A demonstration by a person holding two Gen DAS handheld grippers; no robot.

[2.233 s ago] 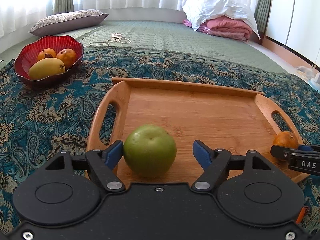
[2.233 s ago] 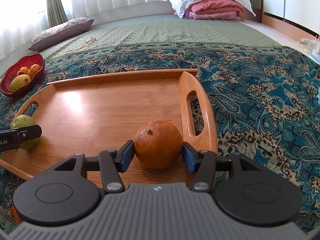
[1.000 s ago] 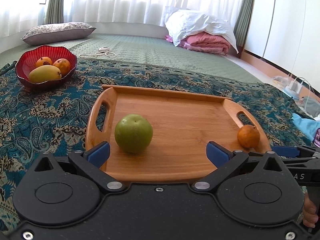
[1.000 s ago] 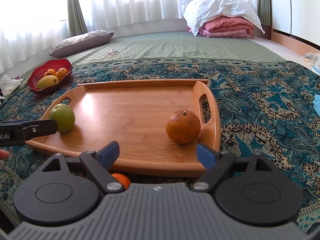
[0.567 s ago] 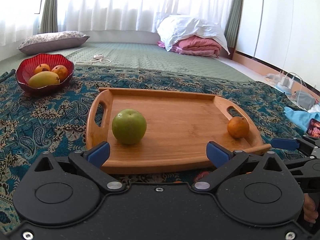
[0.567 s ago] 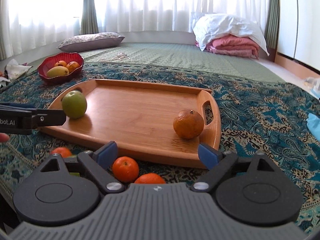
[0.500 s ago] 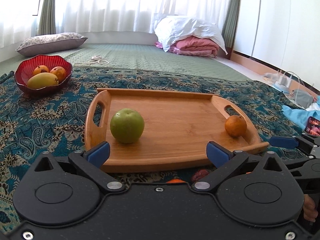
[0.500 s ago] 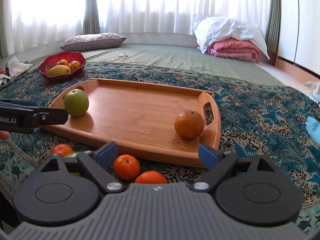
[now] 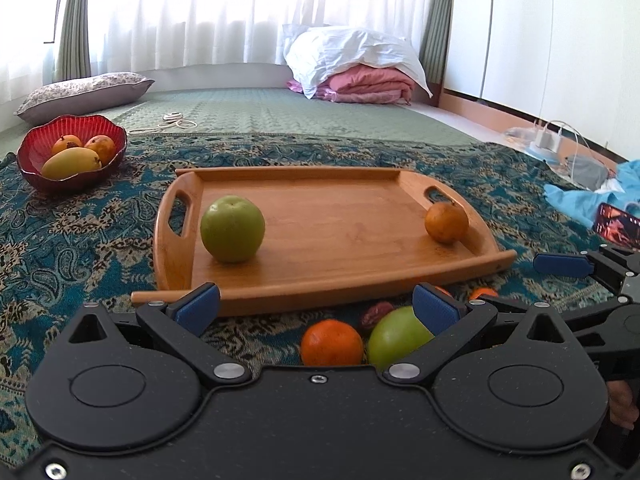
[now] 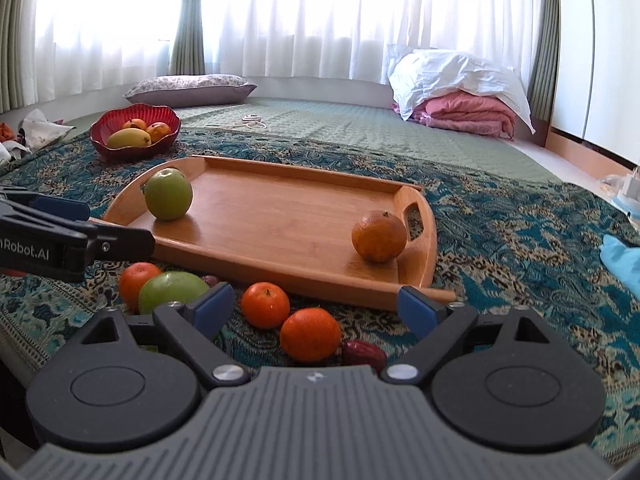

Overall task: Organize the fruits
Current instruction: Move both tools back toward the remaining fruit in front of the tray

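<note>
Hovering just short of the loose fruit on the patterned cloth [image 10: 500,240], we carry both grippers with their jaws spread wide and nothing between the pads. Nearest our right gripper [image 10: 316,304] lie two small oranges: one [image 10: 310,334] almost straight ahead between the fingertips, a second [image 10: 265,305] just beyond it and slightly to the left, with a dark red date [image 10: 363,354] touching the nearer one's right side. Further left sit a green fruit [image 10: 172,290] and a third orange [image 10: 138,280], pressed together and partly behind the right gripper's left finger.

From our left gripper [image 9: 316,306] that same cluster lies ahead and to the right: an orange [image 9: 332,342] inside the span of the fingers, the green fruit [image 9: 398,336] half hidden behind the right pad. So we judge the right hand better placed for the two central oranges and the left hand for the green fruit's pair. These fruits are round, so no long axis dictates the wrist angle; only the date is elongated.

Beyond the cluster, the wooden tray [image 10: 280,184] holds a large green fruit [image 10: 168,194] by its left handle and a darker orange [image 10: 379,236] by its right handle, well apart. Farthest, the red bowl [image 10: 104,140] holds a mango and two smaller fruits.
</note>
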